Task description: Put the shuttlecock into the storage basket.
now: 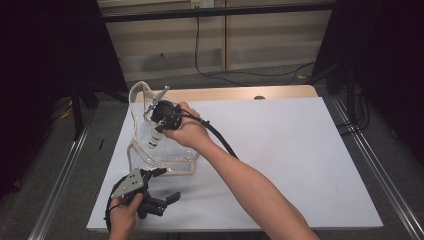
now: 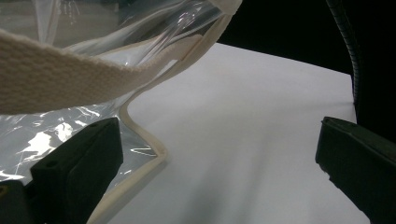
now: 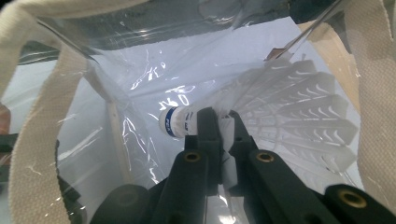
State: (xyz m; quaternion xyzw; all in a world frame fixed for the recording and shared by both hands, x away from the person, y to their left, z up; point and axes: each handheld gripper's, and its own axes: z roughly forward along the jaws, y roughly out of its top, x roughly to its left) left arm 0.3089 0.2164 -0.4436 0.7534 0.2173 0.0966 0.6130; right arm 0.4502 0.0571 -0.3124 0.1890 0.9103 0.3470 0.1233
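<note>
A clear plastic bag [image 1: 142,152] with cream webbing trim stands at the left of the white table [image 1: 300,150]. My right gripper [image 1: 161,119] reaches down into its mouth, shut on a white shuttlecock [image 1: 154,140]. In the right gripper view the jaws [image 3: 223,122] pinch the shuttlecock [image 3: 299,107] just behind its cork [image 3: 170,122], which has a blue band, and the bag's walls surround it. My left gripper [image 1: 165,185] lies at the bag's near corner, jaws wide open. In the left gripper view [image 2: 217,163] the bag's trim [image 2: 144,140] runs beside the left jaw, with nothing held.
The cream strap [image 2: 70,79] of the bag hangs close across the left gripper view. A black cable [image 1: 220,137] trails from the right gripper over the table. A wooden edge [image 1: 240,93] borders the far side, and metal rails [image 1: 372,165] run along both sides.
</note>
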